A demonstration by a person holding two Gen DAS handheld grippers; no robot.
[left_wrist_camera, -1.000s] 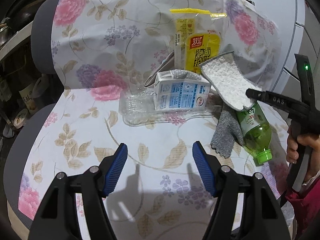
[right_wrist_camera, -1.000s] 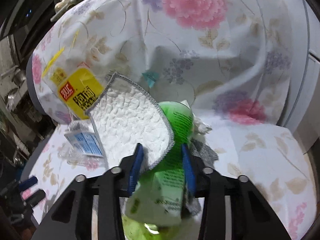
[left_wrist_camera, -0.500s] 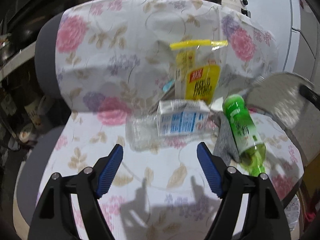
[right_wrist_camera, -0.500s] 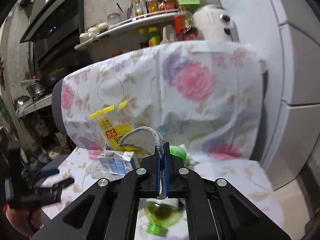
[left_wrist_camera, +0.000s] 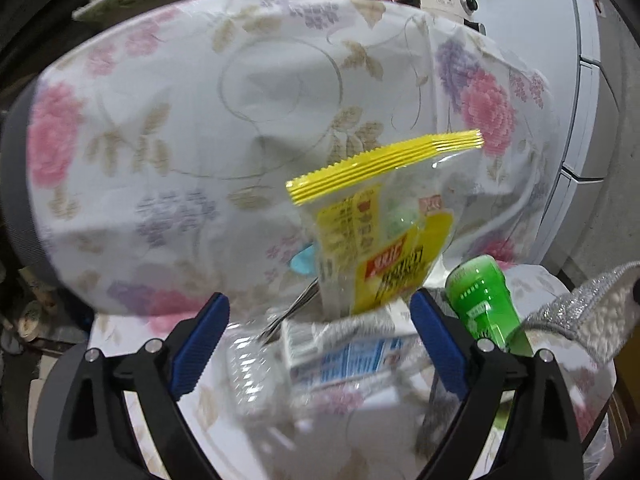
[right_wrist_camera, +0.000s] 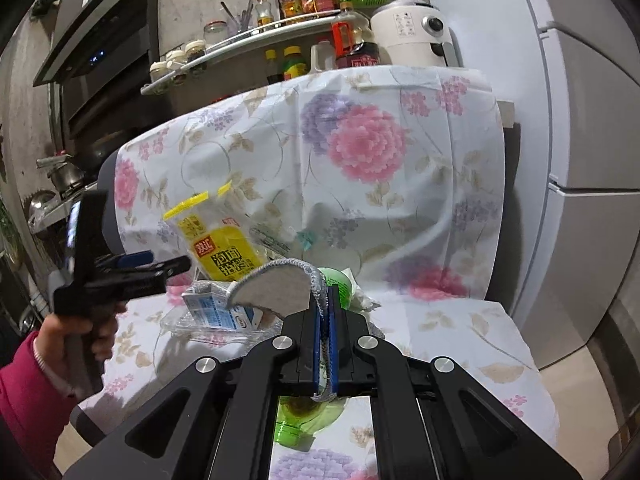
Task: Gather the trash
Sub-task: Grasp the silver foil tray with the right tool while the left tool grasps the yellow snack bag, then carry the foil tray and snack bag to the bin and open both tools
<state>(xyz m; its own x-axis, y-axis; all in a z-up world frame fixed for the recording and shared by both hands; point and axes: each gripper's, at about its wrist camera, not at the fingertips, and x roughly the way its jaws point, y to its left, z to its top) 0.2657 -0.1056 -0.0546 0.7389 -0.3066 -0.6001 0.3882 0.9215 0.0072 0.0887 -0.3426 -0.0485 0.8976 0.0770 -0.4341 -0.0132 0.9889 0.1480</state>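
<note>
far left in the right wrist view, held in a hand point(right_wrist_camera: 86, 326) in a red sleeve, the left gripper point(left_wrist_camera: 320, 344) – jaws spread wide and empty, pointed at the trash heap on the flower-print cloth point(left_wrist_camera: 192, 128) draped over a chair. just ahead of it, a crushed clear plastic tray point(left_wrist_camera: 256, 376), and lying on that a blue-and-white milk carton point(left_wrist_camera: 344, 356) on its side. propped upright behind them against the chair back, a yellow snack bag point(left_wrist_camera: 384, 240) with a crimped yellow top edge. to the right, a green plastic bottle point(left_wrist_camera: 484, 300) lying with its cap toward the camera, beside a grey cloth heap. farthest right, the right gripper point(right_wrist_camera: 325, 344) – jaws pressed together on the edge of a white quilted cloth pad point(right_wrist_camera: 272, 292) with grey trim, lifted clear of the pile and drooping over to the left.

judged by looks: pad soft and light, floppy, best pinched at the bound edge as now. snack bag thin, crinkly, likely slippery – crimped top seam the firmest hold. carton light, dented, likely to crush; best taken across its narrow sides. bottle smooth and prone to roll, best taken across the body.
</note>
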